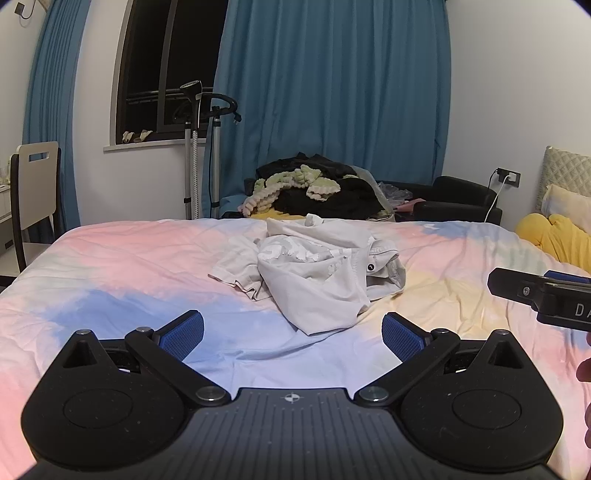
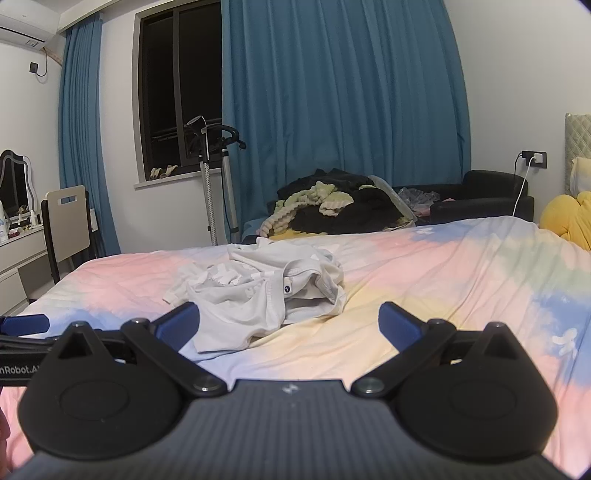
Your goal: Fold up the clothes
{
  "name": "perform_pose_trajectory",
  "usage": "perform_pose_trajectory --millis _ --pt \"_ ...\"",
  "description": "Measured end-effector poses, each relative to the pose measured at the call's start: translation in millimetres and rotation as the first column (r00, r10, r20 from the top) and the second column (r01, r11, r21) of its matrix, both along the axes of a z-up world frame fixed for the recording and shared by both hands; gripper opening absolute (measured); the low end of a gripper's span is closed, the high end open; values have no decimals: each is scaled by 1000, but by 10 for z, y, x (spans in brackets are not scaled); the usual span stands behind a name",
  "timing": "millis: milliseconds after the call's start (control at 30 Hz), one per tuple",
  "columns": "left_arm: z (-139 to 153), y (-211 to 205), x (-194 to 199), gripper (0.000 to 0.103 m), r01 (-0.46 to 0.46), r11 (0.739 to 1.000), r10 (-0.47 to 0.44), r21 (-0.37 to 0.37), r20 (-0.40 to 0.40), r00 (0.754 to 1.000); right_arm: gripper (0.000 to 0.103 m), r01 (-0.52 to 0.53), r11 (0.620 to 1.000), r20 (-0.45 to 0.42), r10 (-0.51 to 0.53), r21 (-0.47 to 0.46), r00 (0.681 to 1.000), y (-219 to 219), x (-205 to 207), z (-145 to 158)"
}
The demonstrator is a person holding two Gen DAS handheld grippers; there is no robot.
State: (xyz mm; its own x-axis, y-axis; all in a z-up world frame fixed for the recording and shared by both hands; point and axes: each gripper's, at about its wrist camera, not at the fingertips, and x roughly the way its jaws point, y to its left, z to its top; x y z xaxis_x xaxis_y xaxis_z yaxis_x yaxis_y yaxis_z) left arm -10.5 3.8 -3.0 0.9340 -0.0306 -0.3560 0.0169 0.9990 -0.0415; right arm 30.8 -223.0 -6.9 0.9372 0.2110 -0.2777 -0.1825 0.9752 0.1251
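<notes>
**Crumpled garment on the bed, both grippers open and empty**

A pale grey garment [image 1: 314, 273] lies in an unfolded heap near the middle of the pastel bedspread [image 1: 110, 266], sleeve and collar tangled; no fold is visible, so the task appears to be at its start, with spreading flat and all folds left to do. The left gripper [image 1: 292, 334] hovers at the near side of the heap, jaws spread wide, holding nothing. The right gripper [image 2: 289, 323] is likewise wide and empty, its left finger overlapping the garment's near edge in view; contact cannot be judged. A pile of dark and green clothes [image 1: 310, 188] sits beyond the far edge of the bed. Only the right wrist view shows the air conditioner [image 2: 27, 22] and dressing-table mirror [image 2: 14, 177], at far left.
</notes>
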Motion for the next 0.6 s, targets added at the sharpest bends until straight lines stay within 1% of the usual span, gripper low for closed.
perform_pose_trajectory --millis 100,133,333,400,600 --pt "5 22 -30 103 1 1000 -1 -1 0 1000 103 -1 1000 -2 1 3 1000 -6 3 -15" --pt "-12 -15 50 103 1 1000 -1 3 -3 1000 103 -1 1000 -2 1 3 1000 -5 1 -14" --pt "9 45 -55 103 5 1000 -5 4 -1 1000 103 -2 1000 -1 2 11 1000 -55 -4 -35" --pt "11 -20 22 103 4 1000 -4 8 -4 1000 103 -3 1000 0 3 8 1000 -49 -7 -37" --pt "31 41 -63 103 7 1000 -7 9 -4 1000 103 -4 1000 -1 4 7 1000 -41 0 -25"
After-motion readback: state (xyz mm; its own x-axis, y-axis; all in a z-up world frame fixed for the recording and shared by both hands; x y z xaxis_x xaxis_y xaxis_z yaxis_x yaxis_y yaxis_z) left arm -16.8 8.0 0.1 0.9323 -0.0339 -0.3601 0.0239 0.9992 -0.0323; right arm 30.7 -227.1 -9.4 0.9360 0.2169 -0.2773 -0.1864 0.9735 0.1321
